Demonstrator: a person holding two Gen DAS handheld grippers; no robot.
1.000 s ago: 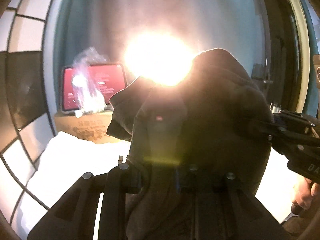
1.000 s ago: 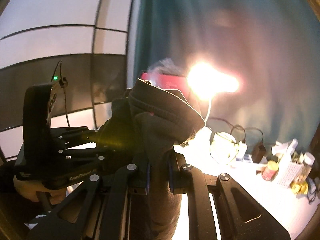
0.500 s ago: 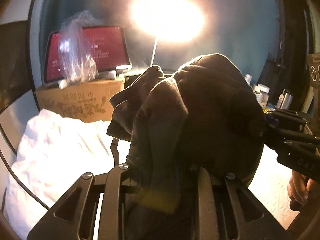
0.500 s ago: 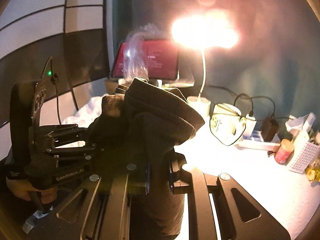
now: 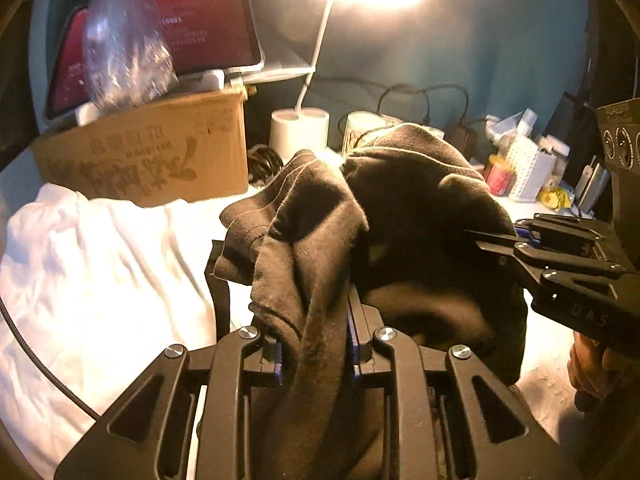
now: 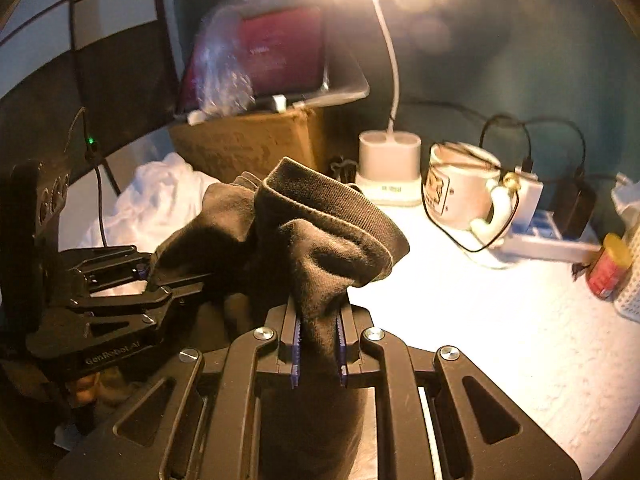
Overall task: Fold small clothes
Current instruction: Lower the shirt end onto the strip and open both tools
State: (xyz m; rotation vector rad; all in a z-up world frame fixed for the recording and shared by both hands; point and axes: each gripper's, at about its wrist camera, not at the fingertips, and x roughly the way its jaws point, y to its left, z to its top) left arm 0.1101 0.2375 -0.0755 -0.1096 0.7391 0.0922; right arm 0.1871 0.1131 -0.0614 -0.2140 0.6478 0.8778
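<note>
Left gripper: jaws clamped on a thick bunch of the dark garment, blue pads biting the fabric from both sides.
Right gripper: jaws pinched tight on another bunch of the same cloth, ribbed hem flopped over just above them.
Garment position: slung between the two grippers, raised off the white table, crumpled rather than spread.
Grip risk: bunched layers between the pads, so possibly only outer layers truly caught; inner layer likely to slide out under a tug.
Fold risk: no clean edge or corner visibly held; likely to land as a lump, with creases trapped, if laid down as is.
Collision risk: grippers close together and angled toward each other; likely to knock or pinch the wrong layer if brought nearer.
White cloth: heaped on the left, just beside the likely landing spot; dark hem could drag across it and pull it along.
Mug: farther back on the table, black cable looped around it; a swinging hem could snag the cable.
Lamp base: at the back near the cardboard box; glare from above washes out fabric detail, making edges hard to judge.
</note>
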